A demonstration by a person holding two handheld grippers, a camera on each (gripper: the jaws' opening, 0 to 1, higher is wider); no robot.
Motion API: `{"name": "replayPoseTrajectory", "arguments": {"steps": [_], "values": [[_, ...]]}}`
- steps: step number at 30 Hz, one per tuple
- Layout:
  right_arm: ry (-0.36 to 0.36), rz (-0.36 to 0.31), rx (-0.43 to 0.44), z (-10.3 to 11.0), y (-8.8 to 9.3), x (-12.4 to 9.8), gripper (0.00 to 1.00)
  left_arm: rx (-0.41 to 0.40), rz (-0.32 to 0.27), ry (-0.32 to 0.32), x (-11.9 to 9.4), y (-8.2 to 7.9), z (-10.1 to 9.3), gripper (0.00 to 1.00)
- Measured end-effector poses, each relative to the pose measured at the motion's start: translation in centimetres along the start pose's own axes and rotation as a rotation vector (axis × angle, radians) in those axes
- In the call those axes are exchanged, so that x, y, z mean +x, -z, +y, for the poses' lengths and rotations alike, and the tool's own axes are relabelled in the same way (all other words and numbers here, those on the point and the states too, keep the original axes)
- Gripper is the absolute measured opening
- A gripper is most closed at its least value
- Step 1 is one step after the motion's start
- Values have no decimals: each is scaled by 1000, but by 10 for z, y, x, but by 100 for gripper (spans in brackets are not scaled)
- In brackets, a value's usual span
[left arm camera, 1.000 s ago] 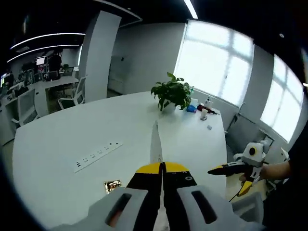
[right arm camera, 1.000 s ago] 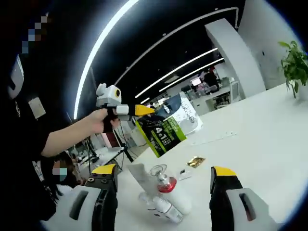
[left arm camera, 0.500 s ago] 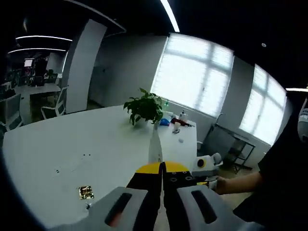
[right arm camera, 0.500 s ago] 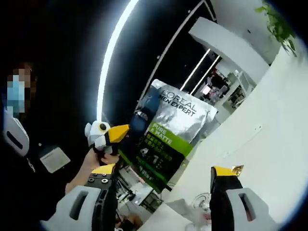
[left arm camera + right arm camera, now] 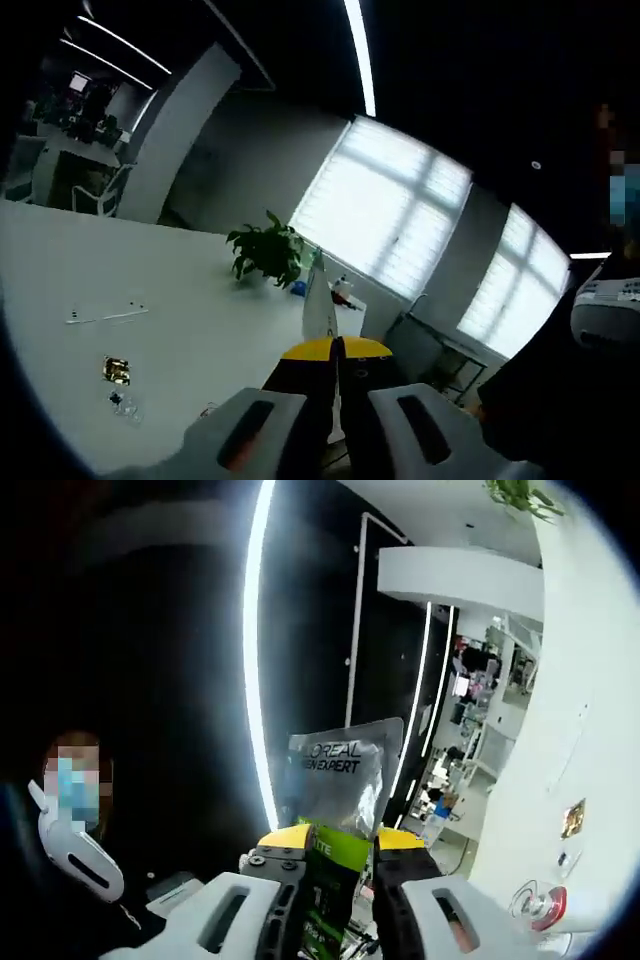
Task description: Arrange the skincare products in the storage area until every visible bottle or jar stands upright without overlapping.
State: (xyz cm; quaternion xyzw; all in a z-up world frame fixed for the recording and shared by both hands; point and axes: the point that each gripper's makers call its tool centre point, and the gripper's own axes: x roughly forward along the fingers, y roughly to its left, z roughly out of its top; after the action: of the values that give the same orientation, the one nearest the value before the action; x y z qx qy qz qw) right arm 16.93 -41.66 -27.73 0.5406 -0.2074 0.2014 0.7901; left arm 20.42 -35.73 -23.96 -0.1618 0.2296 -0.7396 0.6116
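Pouch: your right gripper point(image 5: 335, 842) has its yellow-tipped jaws closed in on a silver and green pouch point(image 5: 343, 780), the bag rising between them.
Writing: "L'OREAL MEN EXPERT" reads across the silver upper part; the green band lower down carries letters ending in "ITE" — the rest is hidden by the jaws.
Long axis: the pouch runs straight up the right gripper view, top edge away from the camera, printed face toward it.
Left gripper: your left gripper point(image 5: 337, 350) has its jaws pressed together on a thin pale edge point(image 5: 318, 305) that stands up from the tips; you cannot tell from that view what it belongs to.
Table: a white table point(image 5: 190, 330) stretches ahead, with a potted plant point(image 5: 266, 252) at its far end.
Small things: a gold packet point(image 5: 116, 370) lies flat on the near left — a red-capped bottle point(image 5: 550, 908) shows low at the right of the right gripper view.
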Motion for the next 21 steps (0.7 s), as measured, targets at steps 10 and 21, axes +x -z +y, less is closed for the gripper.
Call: {"name": "replayPoseTrajectory", "arguments": {"steps": [10, 21], "values": [[-14, 75, -9, 25, 12, -3, 0, -12, -39, -34, -30, 15, -5, 5], [-15, 216, -76, 43, 37, -3, 0, 34, 0, -72, -54, 57, -12, 34]]}}
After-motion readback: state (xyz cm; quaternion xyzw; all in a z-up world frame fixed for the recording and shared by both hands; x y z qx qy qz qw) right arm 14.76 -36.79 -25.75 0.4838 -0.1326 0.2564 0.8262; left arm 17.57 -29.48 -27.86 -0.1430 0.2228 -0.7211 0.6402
